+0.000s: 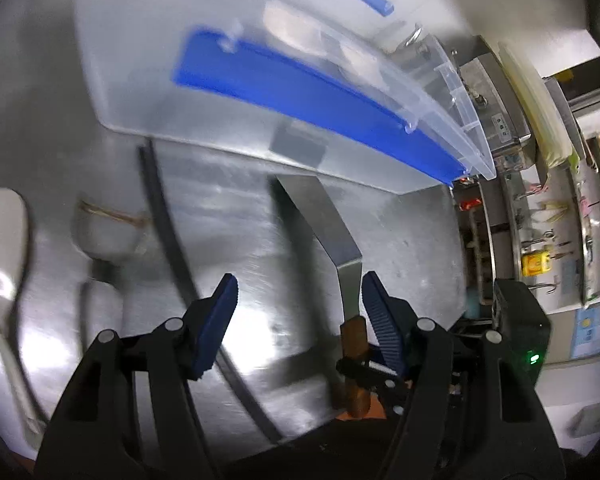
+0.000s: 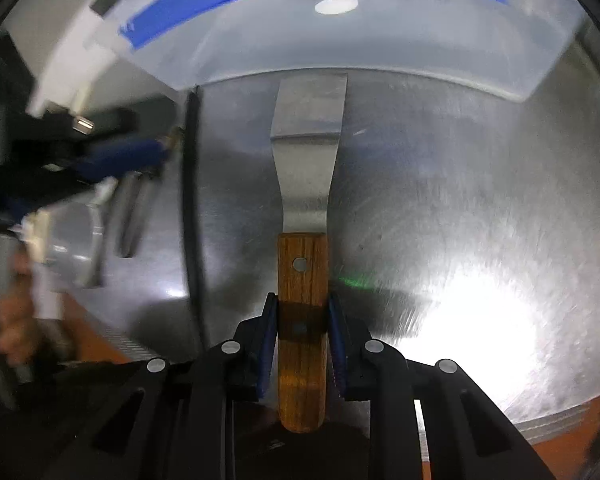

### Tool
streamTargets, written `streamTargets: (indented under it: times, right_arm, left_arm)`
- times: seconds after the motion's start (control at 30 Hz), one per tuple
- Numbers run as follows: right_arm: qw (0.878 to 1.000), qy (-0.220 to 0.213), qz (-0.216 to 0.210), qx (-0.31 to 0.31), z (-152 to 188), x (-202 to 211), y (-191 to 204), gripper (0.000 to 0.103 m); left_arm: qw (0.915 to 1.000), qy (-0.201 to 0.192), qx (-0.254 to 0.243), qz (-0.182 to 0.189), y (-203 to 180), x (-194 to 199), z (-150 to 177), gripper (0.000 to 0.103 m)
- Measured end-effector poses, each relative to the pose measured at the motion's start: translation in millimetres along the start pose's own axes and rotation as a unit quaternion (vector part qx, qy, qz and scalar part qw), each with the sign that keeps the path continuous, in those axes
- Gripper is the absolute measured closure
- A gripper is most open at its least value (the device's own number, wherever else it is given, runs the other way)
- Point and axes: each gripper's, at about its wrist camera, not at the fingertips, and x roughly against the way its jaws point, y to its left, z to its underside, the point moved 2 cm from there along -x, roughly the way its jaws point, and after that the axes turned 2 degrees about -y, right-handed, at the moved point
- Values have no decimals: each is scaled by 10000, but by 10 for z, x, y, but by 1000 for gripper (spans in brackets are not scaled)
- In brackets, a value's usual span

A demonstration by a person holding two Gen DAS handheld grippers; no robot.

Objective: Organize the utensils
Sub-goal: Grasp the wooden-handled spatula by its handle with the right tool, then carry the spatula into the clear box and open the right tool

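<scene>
A metal spatula (image 2: 308,136) with a wooden handle (image 2: 302,264) lies on the steel table, its blade reaching to the clear storage bin (image 2: 340,40). My right gripper (image 2: 302,300) is shut on the handle, one blue pad on each side. In the left wrist view my left gripper (image 1: 299,292) hangs open over the table with nothing between its fingers. The spatula (image 1: 320,216) lies just inside its right finger. The left gripper (image 2: 66,182) also shows blurred at the left of the right wrist view.
The bin (image 1: 260,128) has a blue latch (image 1: 300,92) and stands at the back. A white spoon (image 1: 2,248) lies far left, with a small clear cup (image 1: 104,236) beside it. A black strip (image 1: 168,232) crosses the table. A cluttered shelf (image 1: 540,240) is at right.
</scene>
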Motion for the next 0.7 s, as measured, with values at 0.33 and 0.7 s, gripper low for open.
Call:
streamTargets:
  times: [0.33,0.7]
  right_arm:
    - [9913,364,-1242,-235,104,227,-322,77]
    - [9911,582,-1199,67,293,217,-197,77]
  left_arm:
    - [9975,528,365,293,-234,-430,156,42]
    - [9925,615,952,466,-201,-557,281,89]
